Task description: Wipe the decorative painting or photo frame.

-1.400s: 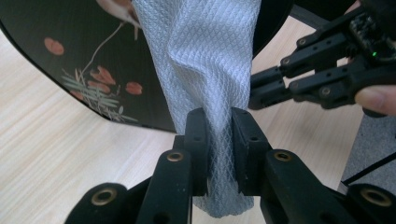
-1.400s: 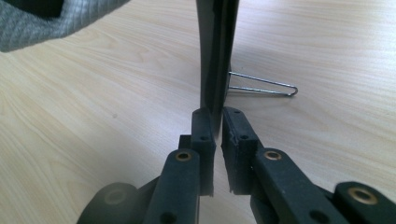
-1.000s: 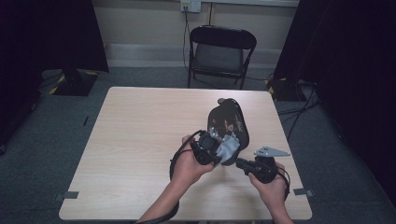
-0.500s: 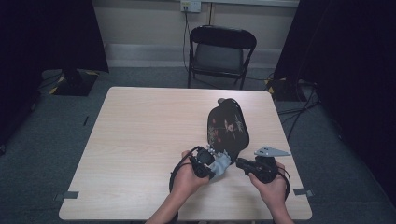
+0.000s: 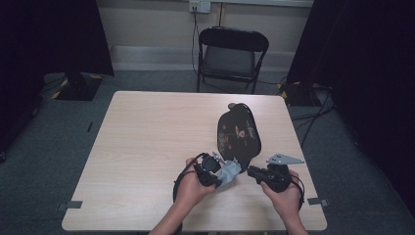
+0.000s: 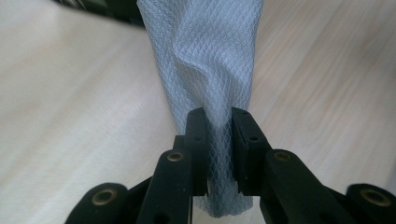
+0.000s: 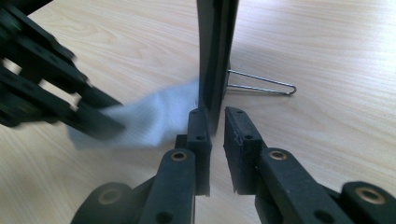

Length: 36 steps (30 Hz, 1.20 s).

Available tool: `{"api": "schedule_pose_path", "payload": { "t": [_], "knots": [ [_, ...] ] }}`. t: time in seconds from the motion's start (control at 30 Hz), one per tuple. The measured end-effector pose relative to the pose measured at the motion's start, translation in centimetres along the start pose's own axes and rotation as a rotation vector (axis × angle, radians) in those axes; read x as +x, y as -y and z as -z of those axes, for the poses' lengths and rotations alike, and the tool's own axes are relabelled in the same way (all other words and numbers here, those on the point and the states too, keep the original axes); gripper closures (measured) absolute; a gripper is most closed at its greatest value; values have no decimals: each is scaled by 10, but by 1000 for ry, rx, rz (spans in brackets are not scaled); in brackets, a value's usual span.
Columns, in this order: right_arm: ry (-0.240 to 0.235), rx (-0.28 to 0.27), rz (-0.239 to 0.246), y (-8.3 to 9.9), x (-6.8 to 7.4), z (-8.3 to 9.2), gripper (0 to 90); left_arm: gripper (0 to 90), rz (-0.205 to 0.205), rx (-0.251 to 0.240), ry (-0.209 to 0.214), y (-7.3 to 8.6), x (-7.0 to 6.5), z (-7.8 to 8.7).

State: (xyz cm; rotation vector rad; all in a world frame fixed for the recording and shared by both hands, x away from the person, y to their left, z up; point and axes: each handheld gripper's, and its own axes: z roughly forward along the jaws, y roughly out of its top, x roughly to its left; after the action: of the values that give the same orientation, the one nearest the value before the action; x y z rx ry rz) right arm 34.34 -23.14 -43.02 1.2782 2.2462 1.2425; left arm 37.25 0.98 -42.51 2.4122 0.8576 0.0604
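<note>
A black oval plate (image 5: pixel 240 132) with a flower pattern stands tilted on a wire stand (image 7: pixel 261 86) at the table's right. My left gripper (image 5: pixel 221 173) is shut on a pale grey cloth (image 5: pixel 230 171), low by the plate's near edge. In the left gripper view the cloth (image 6: pixel 210 60) hangs forward from the pinched jaws of the left gripper (image 6: pixel 219 119). My right gripper (image 5: pixel 250 171) is at the plate's near rim. In the right gripper view the plate's edge (image 7: pixel 217 56) fills the gap at the tips of the right gripper (image 7: pixel 217 119), with the cloth (image 7: pixel 154 119) to its left.
The wooden table (image 5: pixel 147 147) is bare to the left and behind the plate. A black folding chair (image 5: pixel 232 54) stands beyond the far edge. The near table edge runs just below my hands.
My left gripper has come down and toward me with the cloth, from the plate's face to the table by its lower edge. The right gripper has stayed put.
</note>
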Motion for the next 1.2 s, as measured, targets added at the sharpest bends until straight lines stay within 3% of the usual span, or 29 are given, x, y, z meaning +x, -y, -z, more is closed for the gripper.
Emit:
{"api": "schedule_pose_path", "payload": {
  "t": [0.1,0.33,0.53,0.73,1.2],
  "knots": [
    [0,1,-1,1,0,-1,799,782,-1,-59,4,-10,-1,20],
    [3,4,2,1,0,-2,802,782,-41,-142,-19,-38,-8,65],
    [1,8,2,1,0,-2,802,782,-83,-191,-25,-56,-21,86],
    [1,5,1,1,1,-2,803,782,-94,-169,-21,-59,-24,76],
    [0,6,3,0,1,-2,813,783,-82,-74,-3,-42,-19,40]
  ]
}}
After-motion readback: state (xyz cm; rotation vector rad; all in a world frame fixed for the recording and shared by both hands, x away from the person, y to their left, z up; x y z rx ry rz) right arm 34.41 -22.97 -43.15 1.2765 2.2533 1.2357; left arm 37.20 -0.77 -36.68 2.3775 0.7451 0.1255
